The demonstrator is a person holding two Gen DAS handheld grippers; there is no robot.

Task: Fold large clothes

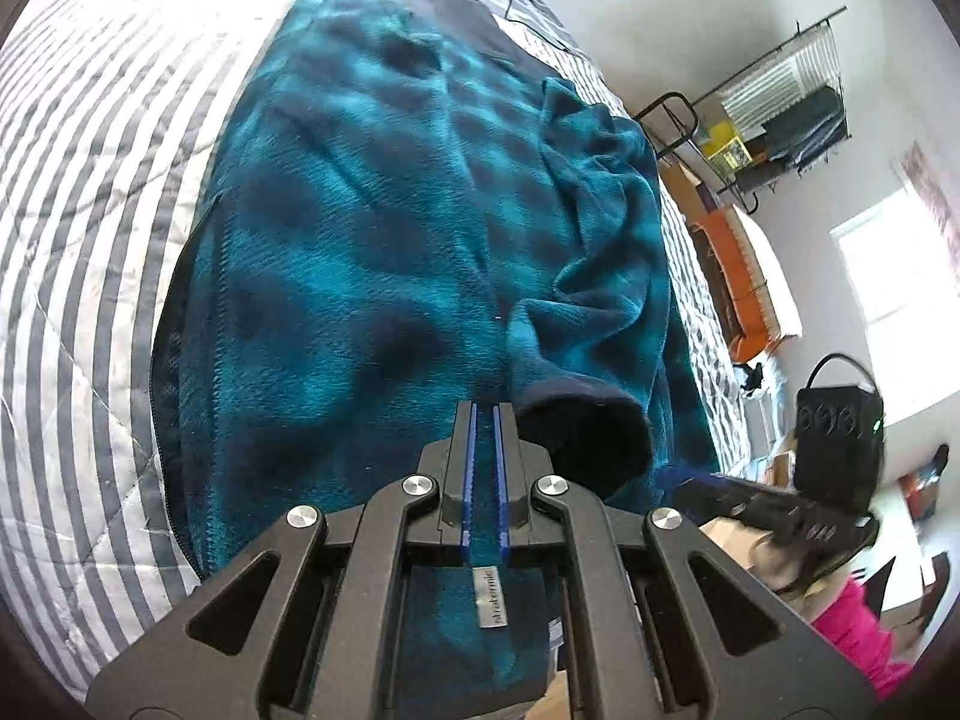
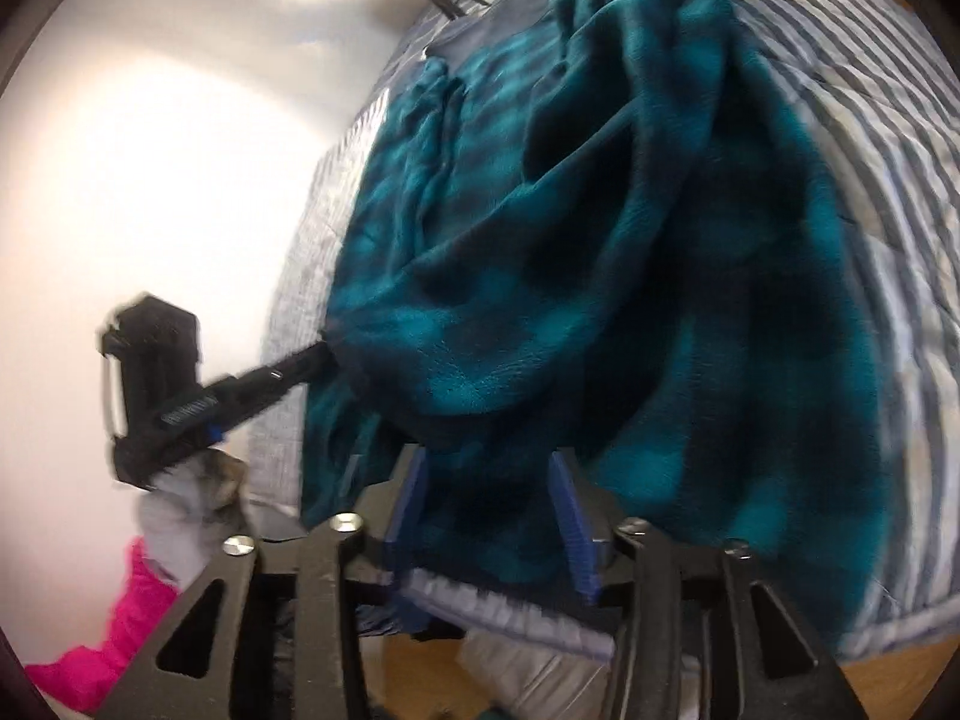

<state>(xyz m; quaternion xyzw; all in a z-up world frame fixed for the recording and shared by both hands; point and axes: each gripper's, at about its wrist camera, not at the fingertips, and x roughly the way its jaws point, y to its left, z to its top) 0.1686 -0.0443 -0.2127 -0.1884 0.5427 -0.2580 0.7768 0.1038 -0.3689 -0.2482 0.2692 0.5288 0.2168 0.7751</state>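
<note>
Right ahead of the left gripper (image 1: 485, 414), a large teal-and-navy checked fleece jacket (image 1: 384, 252) lies spread on a grey-and-white striped quilted bedcover (image 1: 90, 228); its two blue-padded fingers (image 1: 470, 468) stand nearly together, pinching the jacket's near hem, with fleece and a small grey woven label (image 1: 491, 597) showing in the narrow slit between them and below them; just to the right of the fingertips lies a sleeve ending in a dark navy cuff (image 1: 585, 429), and that sleeve runs crumpled up the jacket's right part; along the jacket's left edge a dark zip line (image 1: 162, 360) curves beside the bedcover; lower right of this gripper, the other black tool (image 1: 774, 510) appears blurred, with a bright pink garment (image 1: 858, 630) beneath it.

From the right wrist view, the right gripper (image 2: 493, 480) stands about half wide, its blue pads (image 2: 573, 516) apart on either side of a hanging fold of the same jacket (image 2: 600, 276); the picture is blurred, so whether the pads press the fleece cannot be told; the jacket bulges up ahead of the fingers and drapes over the striped bedcover (image 2: 888, 138); to the left, the left tool's black body (image 2: 156, 372) reaches into the jacket's edge, with the pink garment (image 2: 108, 630) lower left and wooden floor (image 2: 420, 660) below the fingers.
</note>
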